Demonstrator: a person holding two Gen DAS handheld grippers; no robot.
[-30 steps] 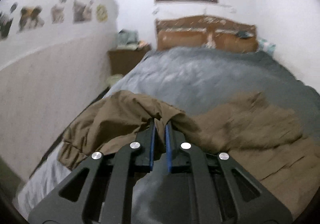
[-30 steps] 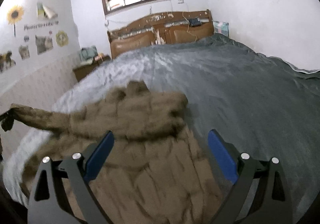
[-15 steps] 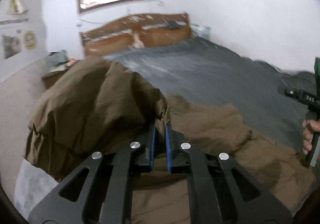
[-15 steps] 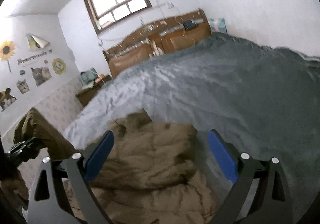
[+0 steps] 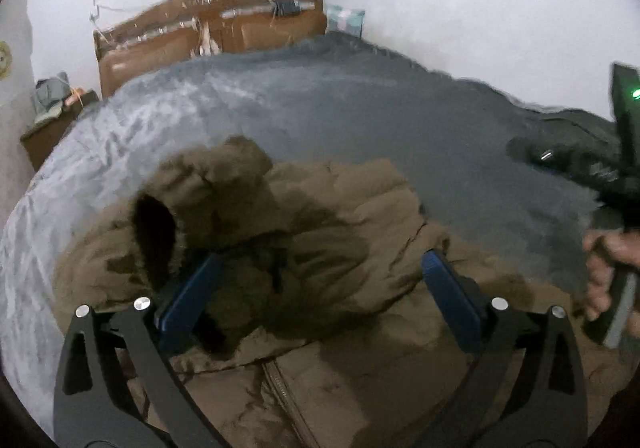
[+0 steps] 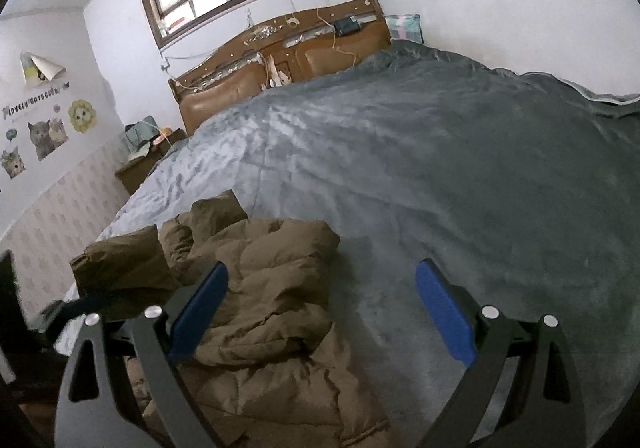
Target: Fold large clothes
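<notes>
Gaping left gripper [image 5: 320,288] frames jacket [image 5: 304,248] zipper [image 5: 280,384]; right view lacks it.

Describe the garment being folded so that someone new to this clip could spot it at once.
Start at the big bed with the grey blanket and wooden headboard. At its near edge lies a brown puffer jacket, one sleeve folded across it. It is the only brown, quilted thing on the smooth grey cover.

Brown puffy jacket [image 5: 328,232] crumpled on bed; sleeve folded over; zipper visible
</notes>
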